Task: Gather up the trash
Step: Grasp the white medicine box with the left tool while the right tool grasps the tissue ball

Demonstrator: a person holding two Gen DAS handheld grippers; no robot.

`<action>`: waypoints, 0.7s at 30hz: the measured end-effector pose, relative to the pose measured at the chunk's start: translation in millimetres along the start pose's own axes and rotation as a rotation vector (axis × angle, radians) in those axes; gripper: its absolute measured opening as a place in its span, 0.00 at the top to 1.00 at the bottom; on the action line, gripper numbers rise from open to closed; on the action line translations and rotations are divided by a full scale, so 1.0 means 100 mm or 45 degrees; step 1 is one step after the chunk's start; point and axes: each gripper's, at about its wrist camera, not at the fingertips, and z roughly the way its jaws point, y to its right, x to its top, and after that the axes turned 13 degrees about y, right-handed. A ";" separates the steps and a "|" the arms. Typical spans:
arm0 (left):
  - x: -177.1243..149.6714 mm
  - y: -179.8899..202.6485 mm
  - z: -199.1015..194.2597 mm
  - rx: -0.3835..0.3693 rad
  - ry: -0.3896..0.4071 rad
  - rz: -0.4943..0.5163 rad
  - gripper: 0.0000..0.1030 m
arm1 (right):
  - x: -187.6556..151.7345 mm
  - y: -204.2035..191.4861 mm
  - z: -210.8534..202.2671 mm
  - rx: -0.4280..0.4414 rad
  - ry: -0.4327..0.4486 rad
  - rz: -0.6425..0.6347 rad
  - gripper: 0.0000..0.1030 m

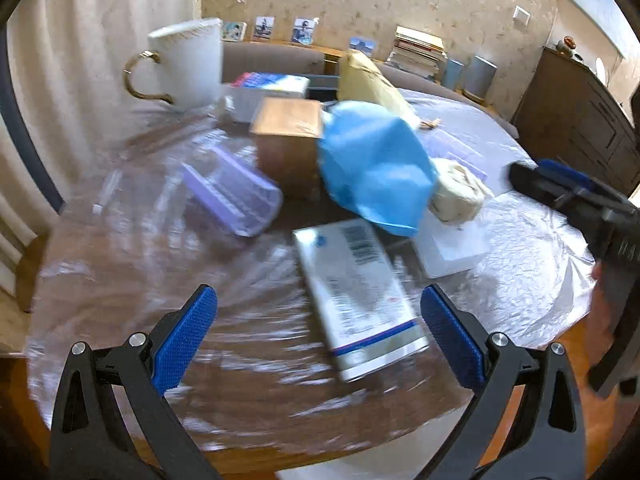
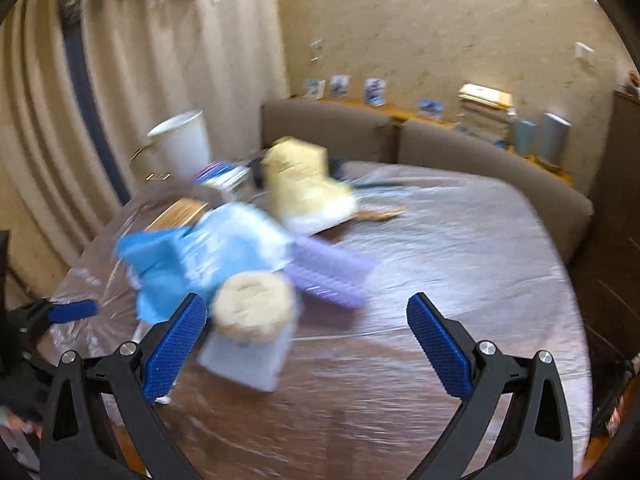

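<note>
Trash lies on a plastic-covered wooden table (image 1: 120,264). A blue plastic bag (image 1: 372,164) sits in the middle, also in the right wrist view (image 2: 208,256). A white carton with a barcode (image 1: 360,296) lies just ahead of my open, empty left gripper (image 1: 318,320). A crumpled beige wad (image 1: 456,192) rests on a white flat packet (image 1: 456,248); the wad (image 2: 252,304) is near the left finger of my open, empty right gripper (image 2: 306,324). A clear purple plastic container (image 1: 236,196) lies on its side. My right gripper also shows in the left wrist view (image 1: 560,188).
A brown cardboard box (image 1: 288,140), a yellow paper bag (image 1: 372,80) and a white mug with a gold handle (image 1: 188,64) stand further back. Grey chairs (image 2: 480,160), a book stack (image 1: 416,52) and a dark cabinet (image 1: 576,120) lie behind the table.
</note>
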 end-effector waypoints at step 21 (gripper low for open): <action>-0.10 0.24 0.27 0.015 -0.011 0.170 0.40 | -0.17 -0.28 0.45 0.041 -0.107 -0.102 0.43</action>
